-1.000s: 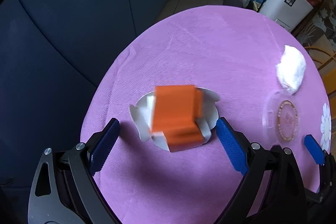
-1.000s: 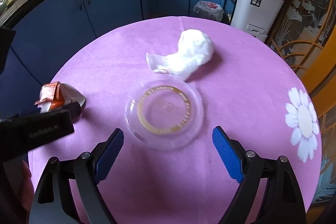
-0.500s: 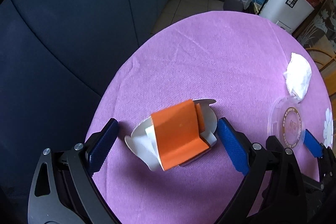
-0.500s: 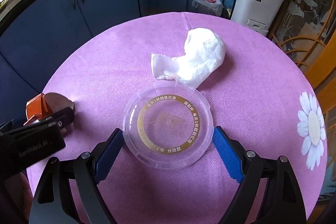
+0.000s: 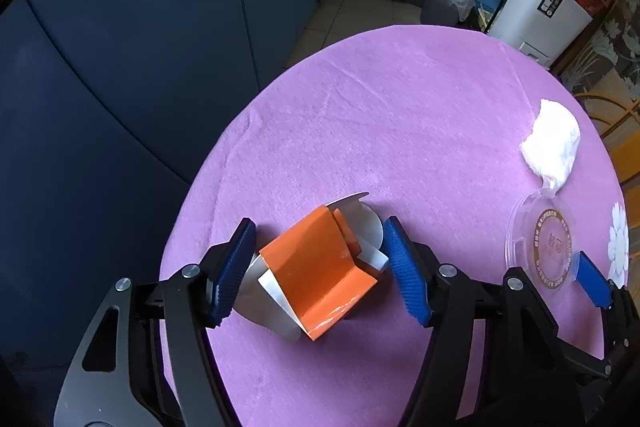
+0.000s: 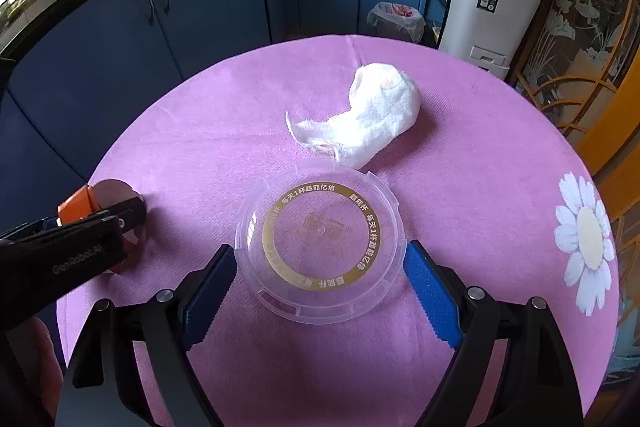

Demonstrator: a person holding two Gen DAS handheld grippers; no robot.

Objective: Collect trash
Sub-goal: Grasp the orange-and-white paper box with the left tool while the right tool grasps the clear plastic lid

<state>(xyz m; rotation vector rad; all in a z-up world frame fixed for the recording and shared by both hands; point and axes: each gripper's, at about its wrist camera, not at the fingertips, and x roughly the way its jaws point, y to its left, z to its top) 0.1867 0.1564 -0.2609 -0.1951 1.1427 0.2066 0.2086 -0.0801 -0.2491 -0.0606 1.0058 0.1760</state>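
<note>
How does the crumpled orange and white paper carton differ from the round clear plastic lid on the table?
The crumpled orange and white paper carton is opaque and folded up; the round clear plastic lid is see-through and lies flat. The carton sits between the left claw fingers, the lid between the right claw fingers. Both rest on the purple tablecloth.

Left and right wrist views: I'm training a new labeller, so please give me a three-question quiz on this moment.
1. True or false: the left tongs straddle the orange carton.
2. What touches the clear lid's far rim? A) white tissue B) carton C) nothing
3. Fill in: the purple tablecloth bears a printed white ____.

Key: 1 true; 2 A; 3 flower.
</note>
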